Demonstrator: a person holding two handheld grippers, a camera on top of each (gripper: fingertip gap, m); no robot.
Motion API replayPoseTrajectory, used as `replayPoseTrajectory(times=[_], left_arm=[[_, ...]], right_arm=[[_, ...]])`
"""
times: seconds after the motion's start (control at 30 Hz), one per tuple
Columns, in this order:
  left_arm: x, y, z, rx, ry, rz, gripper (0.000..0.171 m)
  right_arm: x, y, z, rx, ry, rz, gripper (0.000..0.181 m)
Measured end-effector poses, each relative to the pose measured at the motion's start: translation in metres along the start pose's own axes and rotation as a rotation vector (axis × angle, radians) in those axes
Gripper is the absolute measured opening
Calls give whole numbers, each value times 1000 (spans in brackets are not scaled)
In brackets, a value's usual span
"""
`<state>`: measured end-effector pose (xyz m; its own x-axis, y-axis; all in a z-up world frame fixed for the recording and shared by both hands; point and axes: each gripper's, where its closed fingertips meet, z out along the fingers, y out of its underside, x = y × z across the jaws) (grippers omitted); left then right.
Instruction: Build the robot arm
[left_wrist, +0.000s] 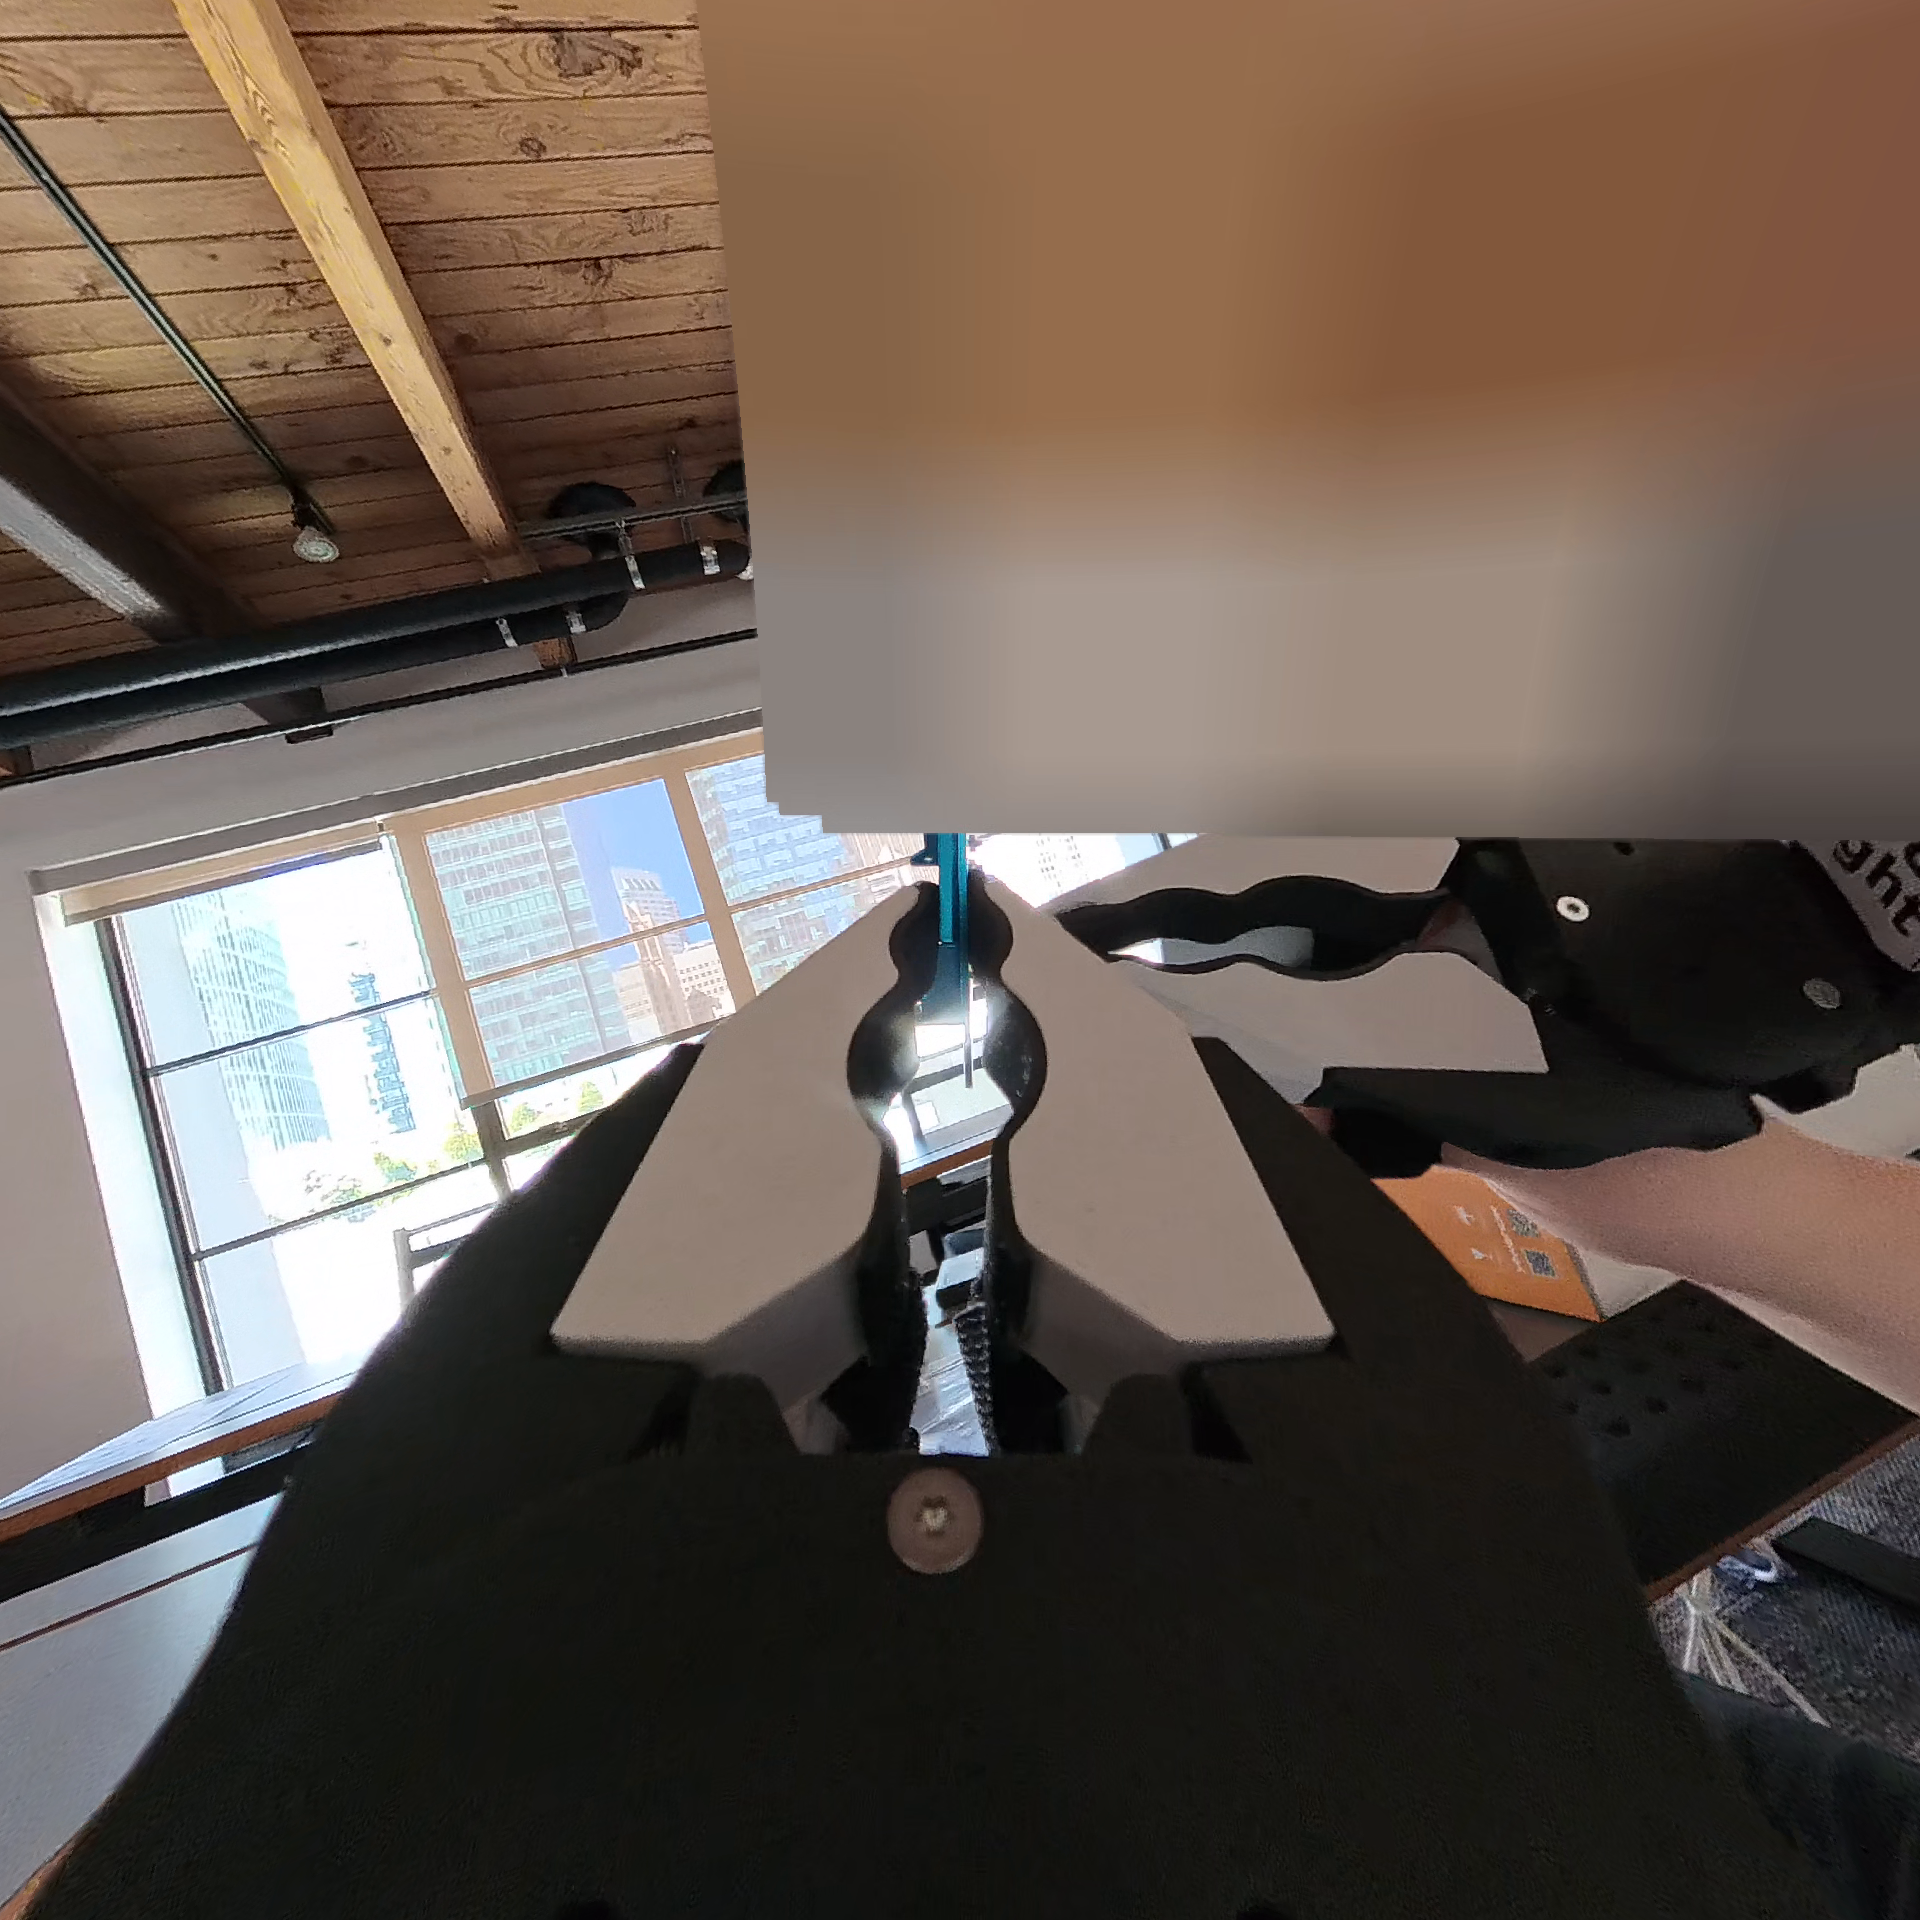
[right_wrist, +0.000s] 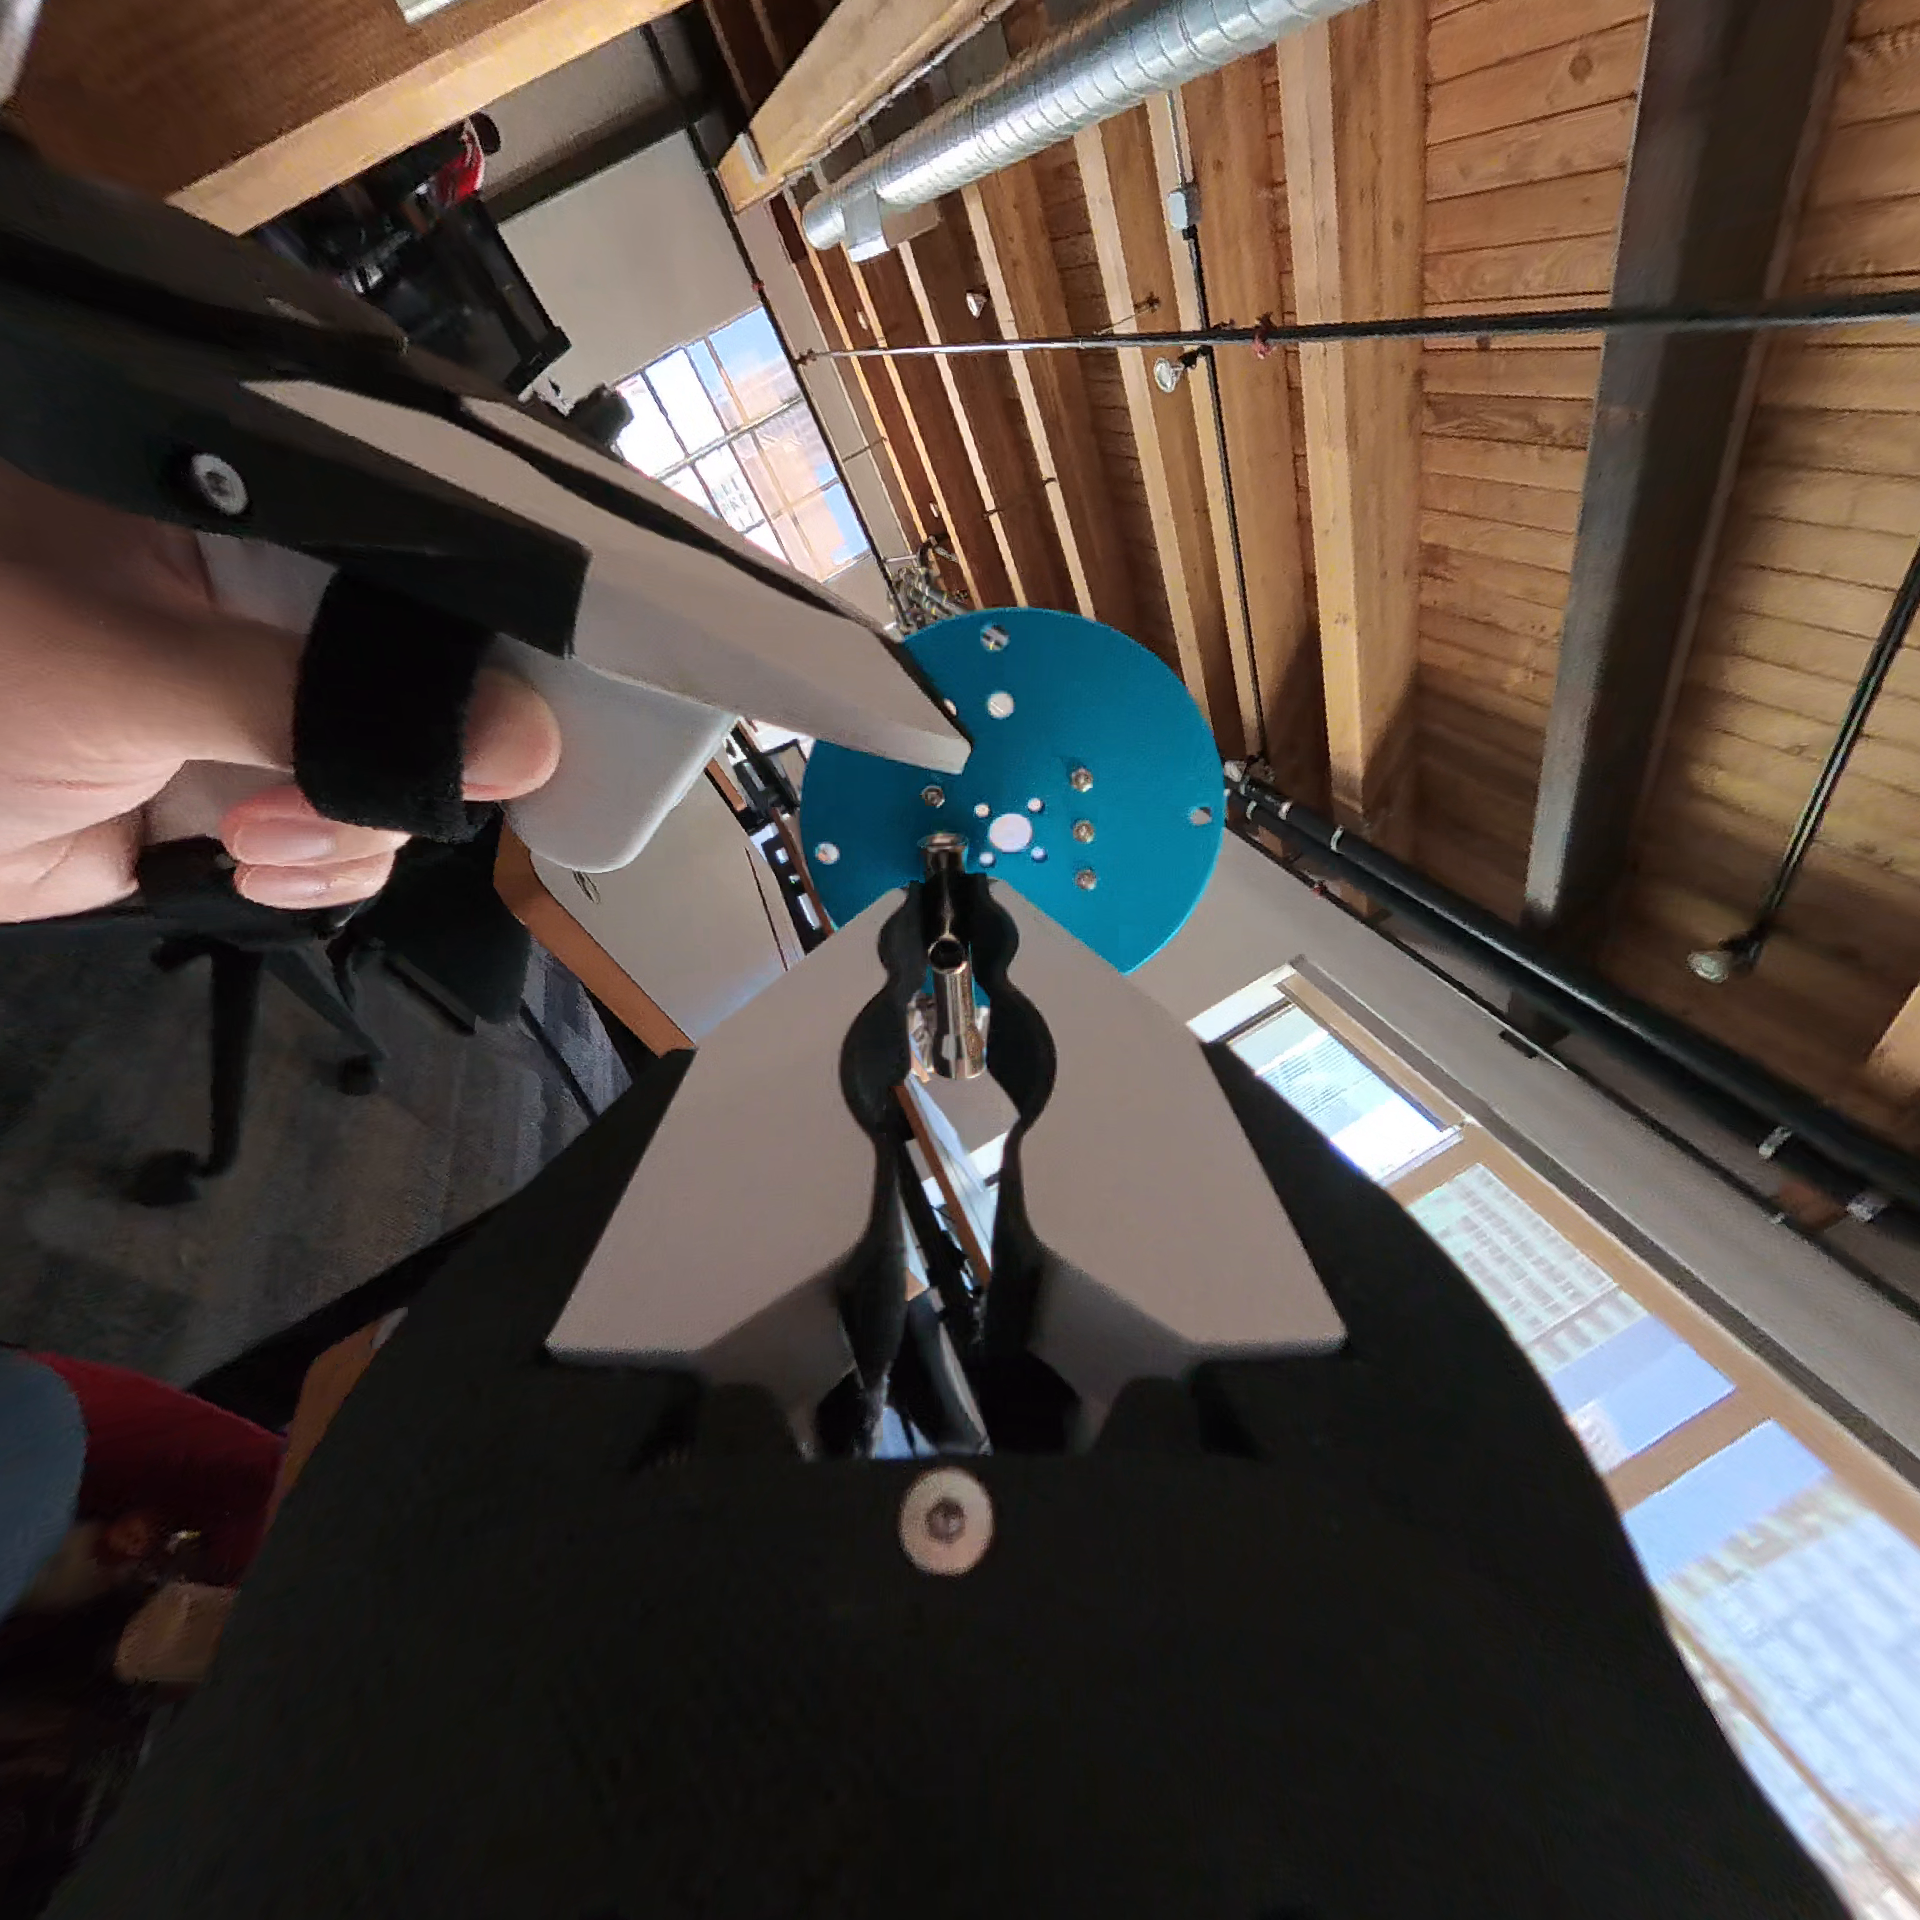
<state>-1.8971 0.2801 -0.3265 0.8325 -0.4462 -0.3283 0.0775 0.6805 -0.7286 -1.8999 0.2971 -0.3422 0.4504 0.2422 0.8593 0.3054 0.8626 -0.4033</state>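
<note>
A teal round metal disc (right_wrist: 1081, 727) with several holes and small nuts is held up in the air. My left gripper (left_wrist: 951, 899) is shut on the disc's rim; in the left wrist view the disc (left_wrist: 948, 904) shows edge-on between the fingertips. My right gripper (right_wrist: 951, 894) is shut on a small silver socket tool (right_wrist: 948, 997). The tool's tip touches the disc face near its centre hole. The left gripper (right_wrist: 940, 727) reaches in from the upper left of the right wrist view. The right gripper (left_wrist: 1081, 928) shows at the right of the left wrist view, pointing at the disc.
Both views look up at a wooden plank ceiling (left_wrist: 343, 260) with beams, black pipes (left_wrist: 312, 655) and a silver duct (right_wrist: 1039, 114). Large windows (left_wrist: 416, 1018) are behind. An orange box (left_wrist: 1496, 1247), a black perforated board (left_wrist: 1704, 1392) and an office chair (right_wrist: 260, 1039) are below. A hand (right_wrist: 156, 769) holds the left gripper. My left and right fingertips are right by each other.
</note>
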Motion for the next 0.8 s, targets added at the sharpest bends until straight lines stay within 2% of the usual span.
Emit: replayPoseTrajectory(times=[0.2, 0.53, 0.63, 0.8], left_arm=[[1, 1, -1, -1, 4, -2, 3], [-1, 0, -4, 15, 9, -46, 3], [-2, -5, -6, 53, -6, -43, 4], [2, -14, -4, 100, -25, 30, 3]], right_arm=[[-2, 0, 1, -44, -14, -59, 7], [-4, 0, 5, -73, -58, 19, 6], [-1, -4, 6, -41, -20, 218, 6], [7, -11, 4, 124, 32, 801, 6]])
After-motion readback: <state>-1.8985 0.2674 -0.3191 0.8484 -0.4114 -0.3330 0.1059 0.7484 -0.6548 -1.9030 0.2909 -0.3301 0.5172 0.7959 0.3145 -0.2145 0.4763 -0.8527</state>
